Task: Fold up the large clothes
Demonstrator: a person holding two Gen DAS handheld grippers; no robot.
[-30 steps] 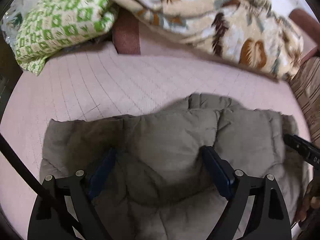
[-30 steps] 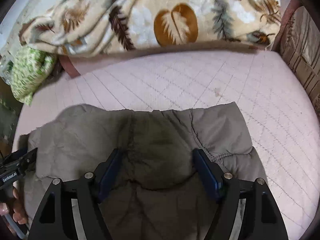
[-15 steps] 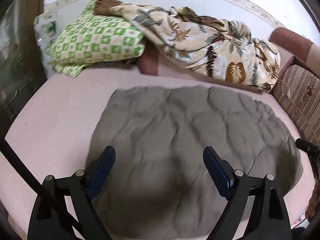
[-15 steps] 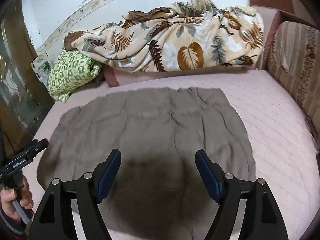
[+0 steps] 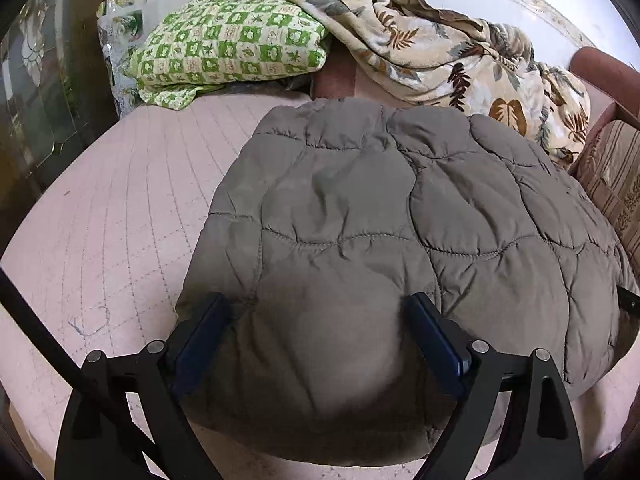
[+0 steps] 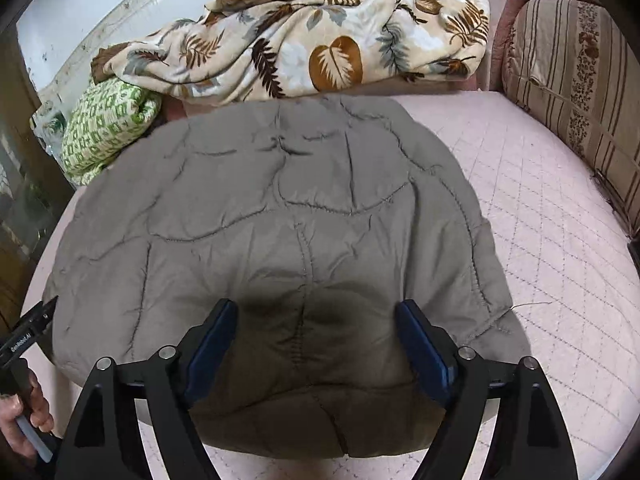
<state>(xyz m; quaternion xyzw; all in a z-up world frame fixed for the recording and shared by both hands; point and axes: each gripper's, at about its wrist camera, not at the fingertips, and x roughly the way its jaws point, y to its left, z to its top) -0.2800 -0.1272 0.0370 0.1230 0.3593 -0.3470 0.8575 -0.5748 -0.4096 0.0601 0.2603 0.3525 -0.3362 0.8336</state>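
Pink bed (image 5: 120, 220), grey quilted garment (image 5: 360, 220) spread flat, leaf blanket (image 6: 320, 40) behind, left gripper (image 5: 320, 320) released, right gripper (image 6: 316, 320) released, both over near hem.

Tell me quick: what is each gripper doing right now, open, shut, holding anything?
Left gripper: open, its fingers spread over the grey quilted jacket, gripping nothing.
Right gripper: open too, over the same jacket, gripping nothing.

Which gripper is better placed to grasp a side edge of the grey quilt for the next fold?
Right, probably. The quilt has its stitched side edge just outside the right gripper; the left gripper sits further over the quilt. Both have open jaws.
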